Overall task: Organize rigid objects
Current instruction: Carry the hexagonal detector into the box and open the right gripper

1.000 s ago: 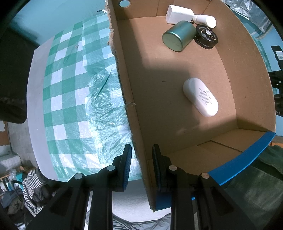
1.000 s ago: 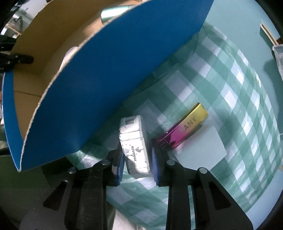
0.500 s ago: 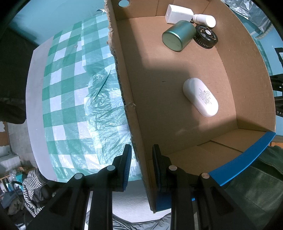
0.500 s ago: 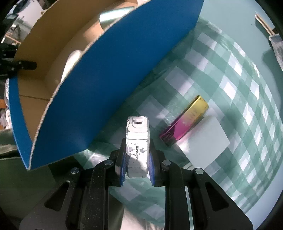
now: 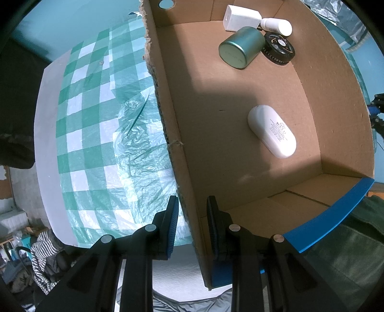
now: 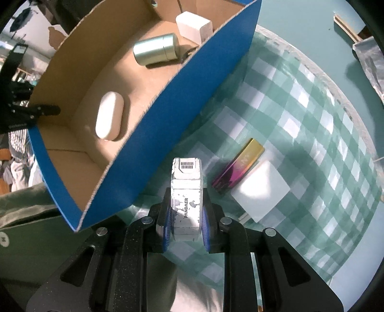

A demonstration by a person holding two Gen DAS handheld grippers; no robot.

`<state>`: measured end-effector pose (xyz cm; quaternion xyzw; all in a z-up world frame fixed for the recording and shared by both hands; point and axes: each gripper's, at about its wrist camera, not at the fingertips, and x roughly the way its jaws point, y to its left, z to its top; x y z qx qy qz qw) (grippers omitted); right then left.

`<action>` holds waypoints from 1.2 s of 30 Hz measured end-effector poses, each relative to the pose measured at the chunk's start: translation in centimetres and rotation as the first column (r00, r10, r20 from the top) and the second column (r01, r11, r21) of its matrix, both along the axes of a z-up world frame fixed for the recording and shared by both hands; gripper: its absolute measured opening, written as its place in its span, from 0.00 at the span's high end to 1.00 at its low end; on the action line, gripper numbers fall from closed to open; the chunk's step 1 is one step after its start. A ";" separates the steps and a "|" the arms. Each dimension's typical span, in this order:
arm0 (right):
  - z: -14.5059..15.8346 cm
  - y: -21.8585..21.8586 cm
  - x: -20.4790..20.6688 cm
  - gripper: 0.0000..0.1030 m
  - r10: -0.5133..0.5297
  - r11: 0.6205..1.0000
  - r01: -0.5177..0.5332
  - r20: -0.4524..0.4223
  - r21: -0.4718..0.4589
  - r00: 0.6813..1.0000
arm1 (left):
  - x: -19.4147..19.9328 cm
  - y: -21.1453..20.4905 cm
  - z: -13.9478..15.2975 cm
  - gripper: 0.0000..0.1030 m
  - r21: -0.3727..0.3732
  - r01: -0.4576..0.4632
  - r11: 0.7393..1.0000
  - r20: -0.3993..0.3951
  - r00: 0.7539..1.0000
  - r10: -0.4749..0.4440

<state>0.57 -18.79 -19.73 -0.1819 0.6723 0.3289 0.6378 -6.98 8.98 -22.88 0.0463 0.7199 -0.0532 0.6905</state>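
Inside the open brown cardboard box with a blue outer face, four things rest on the floor: a white oval plastic case lies alone near the middle, and at the far end a green metal cylinder on its side, a black round toothed disc and a white rectangular block crowd together, touching or nearly so, with a small white bottle beside the block. The left gripper straddles the box's side wall, one finger outside and one inside, with a visible gap on each side of the cardboard. The right gripper is clenched on a white speckled rectangular device printed PANDAER, just outside the blue wall. Near it, a glossy pink-to-gold rectangular bar lies on the bench's green-and-white checked cloth, its end over a white square card.
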 end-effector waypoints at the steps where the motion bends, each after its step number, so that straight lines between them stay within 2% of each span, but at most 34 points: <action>1: 0.7 0.0 0.3 0.81 -0.003 1.000 0.003 0.000 0.001 1.000 | 0.0 0.0 0.0 0.77 0.001 -0.001 1.000 0.000 1.000 0.001; 14: 6.1 0.9 2.6 0.81 -0.023 0.999 0.022 0.026 0.034 0.999 | 0.0 0.0 0.0 0.77 0.001 0.003 1.000 -0.001 1.000 -0.003; 27: 7.5 4.4 4.7 0.81 0.026 0.999 -0.028 0.073 0.033 0.997 | 0.0 -0.2 -0.1 0.77 0.007 0.006 1.000 -0.007 1.000 -0.006; 36: 6.5 7.7 5.9 0.81 0.061 0.998 -0.063 0.063 0.030 0.996 | 0.2 -0.3 -0.1 0.77 0.007 -0.006 1.000 -0.011 1.000 0.006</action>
